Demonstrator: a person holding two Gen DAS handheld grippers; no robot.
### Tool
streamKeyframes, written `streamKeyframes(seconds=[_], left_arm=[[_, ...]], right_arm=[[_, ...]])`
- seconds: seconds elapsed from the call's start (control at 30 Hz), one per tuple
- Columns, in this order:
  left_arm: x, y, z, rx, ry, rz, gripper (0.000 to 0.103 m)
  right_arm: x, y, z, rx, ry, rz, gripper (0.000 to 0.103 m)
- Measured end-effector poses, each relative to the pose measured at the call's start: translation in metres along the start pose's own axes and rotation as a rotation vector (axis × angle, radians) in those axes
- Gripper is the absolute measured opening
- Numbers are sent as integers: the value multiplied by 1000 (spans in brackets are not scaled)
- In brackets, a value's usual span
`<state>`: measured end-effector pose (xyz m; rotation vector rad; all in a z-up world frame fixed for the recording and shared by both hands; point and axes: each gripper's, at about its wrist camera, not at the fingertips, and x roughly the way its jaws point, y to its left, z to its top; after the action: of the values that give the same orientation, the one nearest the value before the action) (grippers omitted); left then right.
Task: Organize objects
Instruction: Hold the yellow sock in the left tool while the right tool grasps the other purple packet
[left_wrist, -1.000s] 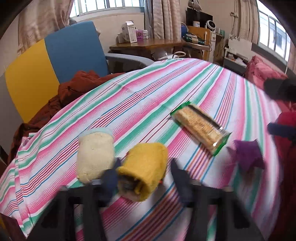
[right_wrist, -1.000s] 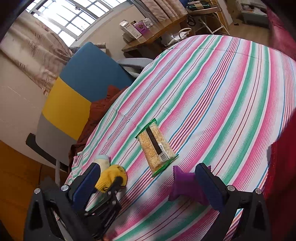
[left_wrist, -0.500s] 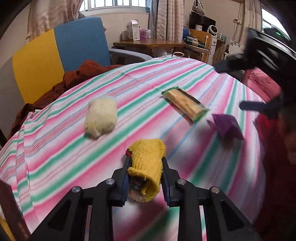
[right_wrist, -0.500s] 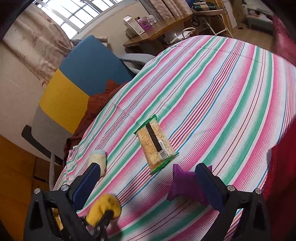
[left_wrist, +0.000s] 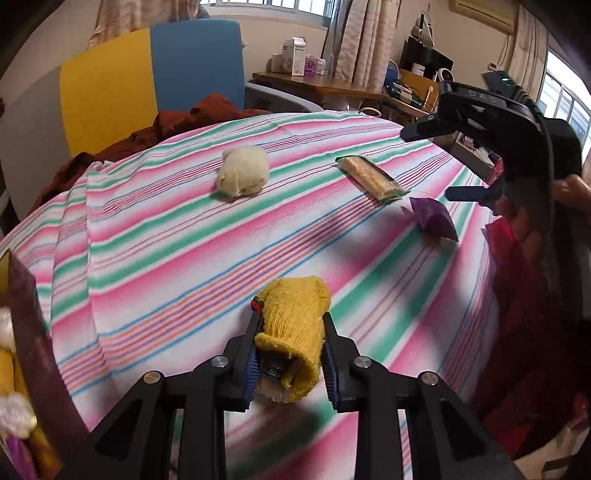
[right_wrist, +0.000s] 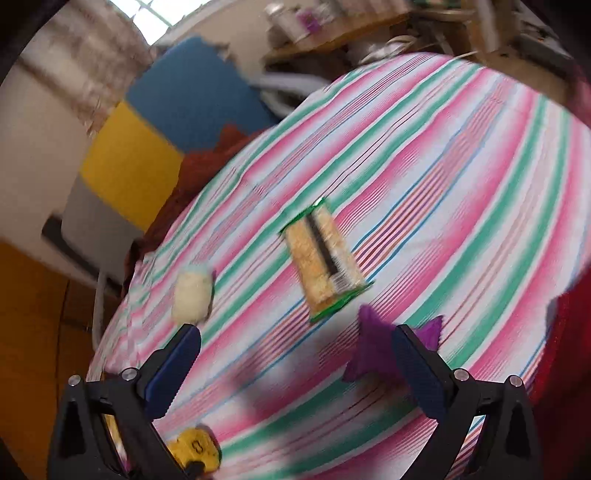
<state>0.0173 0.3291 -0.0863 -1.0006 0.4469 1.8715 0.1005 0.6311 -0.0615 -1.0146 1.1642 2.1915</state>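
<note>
My left gripper (left_wrist: 290, 332) is shut on a rolled yellow sock (left_wrist: 295, 325), held above the striped tablecloth (left_wrist: 184, 240). A cream sock roll (left_wrist: 243, 175) lies farther back on the cloth, seen blurred in the right wrist view as well (right_wrist: 192, 295). A green-edged cracker packet (left_wrist: 371, 178) (right_wrist: 321, 258) and a purple wrapper (left_wrist: 432, 218) (right_wrist: 373, 350) lie toward the right. My right gripper (right_wrist: 295, 354) hangs open above the cloth near the purple wrapper, nothing between its fingers. It shows in the left wrist view (left_wrist: 491, 162), held by a hand.
A blue and yellow chair (left_wrist: 147, 81) with a rust-red cloth (left_wrist: 184, 118) stands behind the table. A wooden desk (left_wrist: 325, 85) with boxes is at the back. A dark container edge (left_wrist: 33, 332) with soft items sits at the near left. Red fabric (left_wrist: 524, 295) borders the right.
The left gripper closed on the yellow sock, lifted it and pulled back from the cream sock. The right gripper stayed open and shifted, its view now blurred.
</note>
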Motion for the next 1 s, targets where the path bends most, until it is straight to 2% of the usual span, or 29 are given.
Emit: streamKeyframes(seconds=[0.07,0.17,0.3,0.33,0.4,0.5,0.57,0.67,0.7,0.8,1.0], left_arm=[[-5,3,-4,-2,0,-6,28],[-10,7,-10,-17,-3,-18,28],[-17,12,-16,-51,-10,-41,28],[-19,13,-17,-55,-13,-43,28],[-23,14,-18,-58,-18,-44,28],[-27,16,-18,-66,-24,-45,28],[-30,16,-19,-65,-29,-44,28],[-35,17,-20,-68,-36,-43,28],[-36,18,-20,-73,-39,-43,28],[-40,19,-21,-79,-42,-43,28],[-50,21,-22,-97,-64,-46,29]], right_arm=[[0,4,6,-81,60,0,103],[-5,12,13,-247,124,-46,103],[7,20,7,-521,257,-182,103],[11,22,1,-603,273,-238,102],[21,26,-7,-714,312,-311,96],[37,26,-12,-814,350,-376,86],[49,23,-13,-849,381,-427,82],[58,21,-10,-862,404,-450,72],[60,21,-9,-858,409,-447,60],[64,18,-12,-849,450,-431,41],[59,17,-14,-794,457,-387,39]])
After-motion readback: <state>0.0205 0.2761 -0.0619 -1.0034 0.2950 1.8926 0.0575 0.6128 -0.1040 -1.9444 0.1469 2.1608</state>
